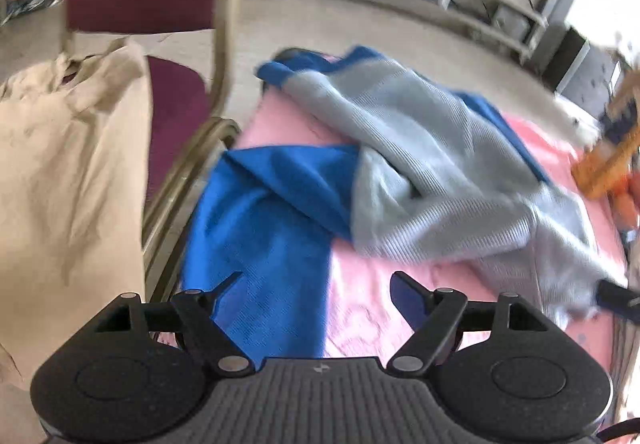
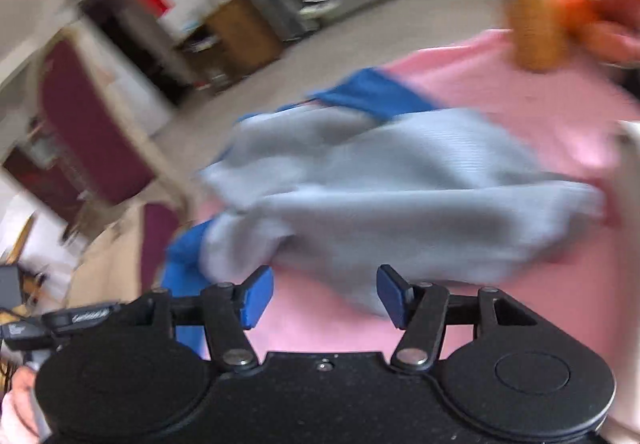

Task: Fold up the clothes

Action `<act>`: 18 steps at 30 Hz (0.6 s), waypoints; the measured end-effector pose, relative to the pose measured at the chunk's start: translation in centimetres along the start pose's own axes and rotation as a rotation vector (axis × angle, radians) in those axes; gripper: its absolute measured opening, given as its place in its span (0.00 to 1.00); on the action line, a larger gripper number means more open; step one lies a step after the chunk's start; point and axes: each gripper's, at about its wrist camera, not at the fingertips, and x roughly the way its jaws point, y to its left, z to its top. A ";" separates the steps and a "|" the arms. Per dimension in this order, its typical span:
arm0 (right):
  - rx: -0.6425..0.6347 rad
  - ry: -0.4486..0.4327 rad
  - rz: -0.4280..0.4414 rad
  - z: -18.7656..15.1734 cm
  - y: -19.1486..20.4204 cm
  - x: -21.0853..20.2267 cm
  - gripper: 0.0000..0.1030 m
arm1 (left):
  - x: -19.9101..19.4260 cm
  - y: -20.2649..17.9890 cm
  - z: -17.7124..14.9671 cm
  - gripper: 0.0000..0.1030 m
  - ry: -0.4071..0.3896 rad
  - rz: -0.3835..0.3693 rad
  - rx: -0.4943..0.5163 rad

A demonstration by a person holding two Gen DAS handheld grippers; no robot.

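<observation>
Both grippers, left [image 1: 316, 290] & right [image 2: 325, 292], gape wide w/ nothing held. I see grey-blue sweater [image 1: 420, 172] crumpled on pink sheet [image 1: 384, 308] just ahead; right's nearer.

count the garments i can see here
2: a grey and blue sweater crumpled on the pink cover, and a beige garment draped on the maroon chair. Others may be hidden.

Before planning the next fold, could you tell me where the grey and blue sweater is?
The grey and blue sweater lies crumpled on the pink cover, centre of both views, right of the maroon chair.
</observation>
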 end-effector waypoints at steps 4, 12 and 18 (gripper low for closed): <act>-0.010 0.034 0.081 0.0 2.2 5.6 0.45 | 0.4 2.3 0.4 0.73 -0.004 -0.047 -0.091; 0.121 0.027 0.085 -1.2 2.2 14.2 0.41 | 1.4 4.1 0.7 0.73 0.061 -0.104 -0.175; 0.205 0.018 0.150 -1.8 2.8 15.9 0.07 | 1.9 3.7 0.7 0.73 0.055 -0.106 -0.168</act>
